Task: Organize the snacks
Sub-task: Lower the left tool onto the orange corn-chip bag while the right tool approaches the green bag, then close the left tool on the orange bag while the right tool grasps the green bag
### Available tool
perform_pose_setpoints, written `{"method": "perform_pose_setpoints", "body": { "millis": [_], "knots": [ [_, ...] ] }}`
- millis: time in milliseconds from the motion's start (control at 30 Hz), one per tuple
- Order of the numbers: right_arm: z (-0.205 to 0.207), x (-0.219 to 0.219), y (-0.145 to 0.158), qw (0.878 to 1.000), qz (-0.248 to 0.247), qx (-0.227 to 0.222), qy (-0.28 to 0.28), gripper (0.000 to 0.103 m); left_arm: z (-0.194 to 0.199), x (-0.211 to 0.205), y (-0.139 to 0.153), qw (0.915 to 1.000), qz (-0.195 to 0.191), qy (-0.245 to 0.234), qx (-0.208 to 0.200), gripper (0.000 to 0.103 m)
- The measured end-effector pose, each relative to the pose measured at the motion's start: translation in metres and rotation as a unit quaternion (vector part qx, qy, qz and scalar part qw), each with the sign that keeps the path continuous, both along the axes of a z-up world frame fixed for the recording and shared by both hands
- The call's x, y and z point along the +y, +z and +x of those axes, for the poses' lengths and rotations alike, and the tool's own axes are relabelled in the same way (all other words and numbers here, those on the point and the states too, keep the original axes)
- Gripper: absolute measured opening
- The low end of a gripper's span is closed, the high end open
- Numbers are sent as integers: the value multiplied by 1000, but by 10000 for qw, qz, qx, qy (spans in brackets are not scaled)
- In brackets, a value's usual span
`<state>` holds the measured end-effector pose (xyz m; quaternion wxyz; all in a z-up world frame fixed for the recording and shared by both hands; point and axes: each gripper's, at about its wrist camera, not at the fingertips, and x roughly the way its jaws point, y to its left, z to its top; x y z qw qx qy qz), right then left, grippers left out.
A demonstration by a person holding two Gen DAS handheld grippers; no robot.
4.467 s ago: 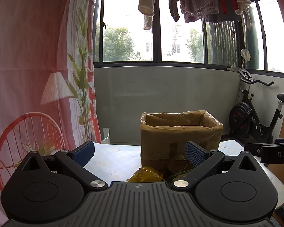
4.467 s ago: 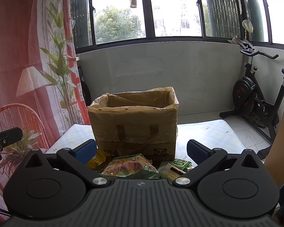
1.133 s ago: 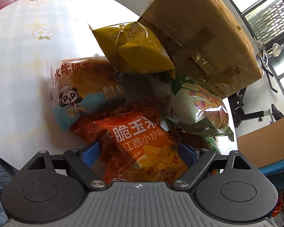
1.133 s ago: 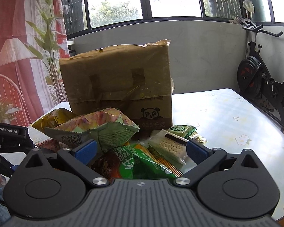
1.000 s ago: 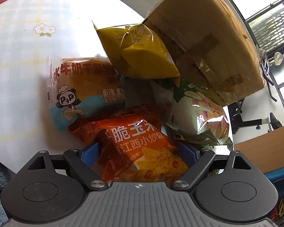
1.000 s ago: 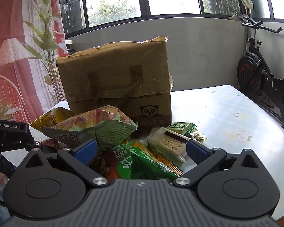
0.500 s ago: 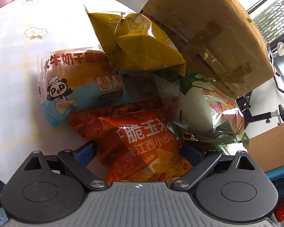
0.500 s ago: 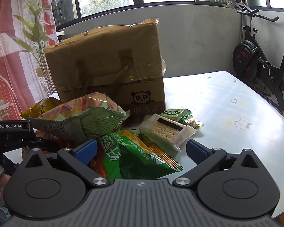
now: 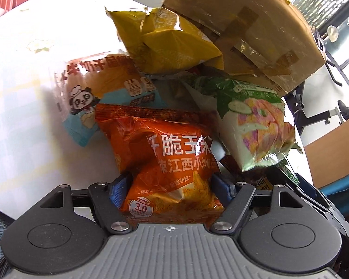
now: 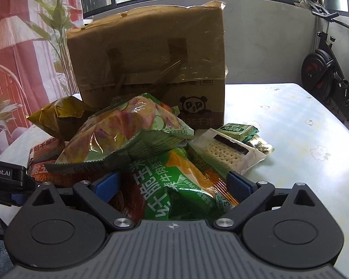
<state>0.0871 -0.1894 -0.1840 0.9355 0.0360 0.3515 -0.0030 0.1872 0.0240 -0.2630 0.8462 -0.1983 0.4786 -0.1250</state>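
A pile of snack bags lies on the white flowered table (image 9: 23, 74) in front of a taped cardboard box (image 9: 249, 30), which also shows in the right wrist view (image 10: 149, 65). My left gripper (image 9: 168, 189) has its blue pads pressed against both sides of an orange corn chip bag (image 9: 169, 162). My right gripper (image 10: 174, 186) is open, its fingers either side of a green chip bag (image 10: 174, 186). Around them lie a yellow bag (image 9: 165, 41), a panda bread pack (image 9: 100, 88), a green-and-white veggie chip bag (image 9: 256, 121), a cracker pack (image 10: 228, 153) and a small green packet (image 10: 237, 130).
An exercise bike (image 10: 328, 69) stands at the far right beyond the table. A curtain printed with a lamp and plant (image 10: 23, 41) hangs at the left. The table's near edge (image 9: 2, 207) runs just left of my left gripper.
Both grippers have come down from box height to the snack pile. In the last half second the left gripper's fingers have closed in on the orange bag; the right gripper has moved closer to the green bag.
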Motion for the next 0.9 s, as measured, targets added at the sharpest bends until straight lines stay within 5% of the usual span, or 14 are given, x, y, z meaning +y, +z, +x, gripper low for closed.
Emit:
{"method": "perform_pose_setpoints", "body": {
  "millis": [300, 900],
  "knots": [
    [-4, -16, 0, 9988, 218, 118, -428, 98, -6, 5, 13, 9998, 80, 165, -104, 74],
    [-21, -25, 16, 9949, 330, 352, -883, 98, -34, 4, 62, 9912, 641, 81, -1155, 74]
  ]
}}
